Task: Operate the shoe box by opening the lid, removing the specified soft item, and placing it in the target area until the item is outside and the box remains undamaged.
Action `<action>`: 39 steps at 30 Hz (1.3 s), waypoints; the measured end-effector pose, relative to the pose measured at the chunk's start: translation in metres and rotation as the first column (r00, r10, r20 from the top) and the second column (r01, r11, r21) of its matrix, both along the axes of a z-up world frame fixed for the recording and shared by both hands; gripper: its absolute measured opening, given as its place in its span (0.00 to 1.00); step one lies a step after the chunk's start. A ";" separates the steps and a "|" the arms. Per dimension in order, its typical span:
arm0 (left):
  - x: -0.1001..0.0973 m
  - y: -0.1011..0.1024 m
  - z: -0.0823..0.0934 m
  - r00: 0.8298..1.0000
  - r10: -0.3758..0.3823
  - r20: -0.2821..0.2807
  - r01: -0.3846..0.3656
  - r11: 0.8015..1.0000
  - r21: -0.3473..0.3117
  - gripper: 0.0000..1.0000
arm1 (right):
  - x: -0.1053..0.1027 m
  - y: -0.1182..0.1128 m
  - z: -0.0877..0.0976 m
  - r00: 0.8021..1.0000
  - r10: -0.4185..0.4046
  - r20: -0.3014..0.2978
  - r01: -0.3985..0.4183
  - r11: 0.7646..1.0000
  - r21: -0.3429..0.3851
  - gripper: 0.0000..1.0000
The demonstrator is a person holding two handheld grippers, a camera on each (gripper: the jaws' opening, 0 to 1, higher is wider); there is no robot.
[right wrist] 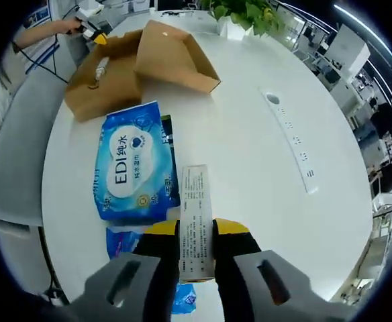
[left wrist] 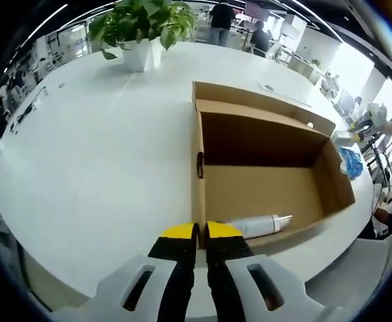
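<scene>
Right gripper view: right tongs [right wrist: 196, 231] are pinching a white label strip [right wrist: 196, 221] beside the wipes pack [right wrist: 134, 163] on the table [right wrist: 250, 134], left tongs [left wrist: 198, 231] are clamping the shoe box [left wrist: 263, 161] wall, risking tearing.

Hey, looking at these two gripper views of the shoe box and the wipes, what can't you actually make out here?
- Left gripper view: the white bottle in the shoe box is partly hidden by the box's near wall and the left gripper.
- Right gripper view: the label strip between the right gripper fingers has print too small to read.
- Right gripper view: the wipes pack has its lower end hidden behind the fingers.
</scene>
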State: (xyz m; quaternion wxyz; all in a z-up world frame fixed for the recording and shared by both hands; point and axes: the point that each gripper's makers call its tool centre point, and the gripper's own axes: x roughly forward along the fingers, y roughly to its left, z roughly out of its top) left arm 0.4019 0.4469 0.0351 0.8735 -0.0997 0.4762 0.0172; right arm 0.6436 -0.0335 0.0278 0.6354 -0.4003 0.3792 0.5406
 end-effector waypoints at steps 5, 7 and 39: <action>0.000 0.000 0.000 1.000 -0.004 -0.005 0.004 1.000 0.004 0.01 | 0.003 -0.014 -0.007 1.000 0.003 0.001 -0.003 0.999 -0.036 0.16; 0.000 0.000 0.000 1.000 -0.004 -0.007 0.004 1.000 0.005 0.01 | 0.004 -0.018 -0.010 1.000 0.011 0.002 -0.011 0.998 -0.055 0.16; 0.000 0.000 -0.001 1.000 -0.013 -0.008 0.013 1.000 0.008 0.02 | 0.003 -0.061 -0.029 0.990 0.134 0.045 -0.118 0.958 -0.263 0.17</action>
